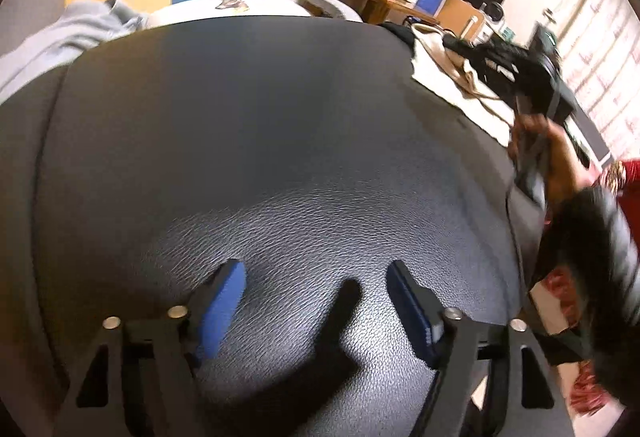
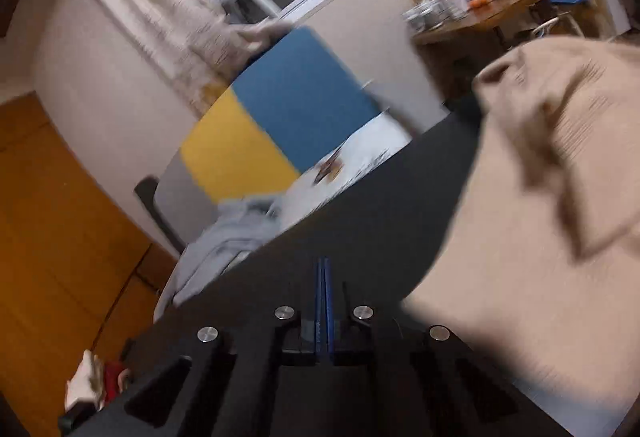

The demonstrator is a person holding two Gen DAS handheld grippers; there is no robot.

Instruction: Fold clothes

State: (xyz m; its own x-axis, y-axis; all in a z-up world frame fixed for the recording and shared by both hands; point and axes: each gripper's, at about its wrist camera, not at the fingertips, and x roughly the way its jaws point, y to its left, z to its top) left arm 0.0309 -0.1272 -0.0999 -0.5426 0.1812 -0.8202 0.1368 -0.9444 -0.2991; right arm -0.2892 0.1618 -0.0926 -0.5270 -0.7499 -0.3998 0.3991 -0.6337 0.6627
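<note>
Clothes in view: a beige garment (image 2: 540, 197) on the right part of the black leather-textured surface (image 1: 280, 117), rumpled with folds and a neckline-like opening showing in the right wrist view; it is blurred, so its exact lay cannot be read. In the left wrist view the same beige garment (image 1: 444, 77) lies at the far right edge of that surface, partly under the person's right hand (image 1: 560, 165) and the device it holds. A grey garment (image 1: 60, 37) sits heaped at the far left edge, beside a white item with a printed patch (image 1: 232, 3).

Surface between the two garments is bare where it shows.

Left claw (image 1: 316, 301): blue pads well apart, nothing between them, hovering low over the bare surface.
Right claw (image 2: 323, 309): blue pads pressed together, no cloth seen between them; the beige garment lies just to its right, whether touching cannot be told.

Judgement: step in hand looks like dealing with the beige garment, neither flat nor neatly folded. Whether it is being fetched for folding or set aside cannot be settled. Any grasp would call for the right claw to part its pads and take an edge or corner.
</note>
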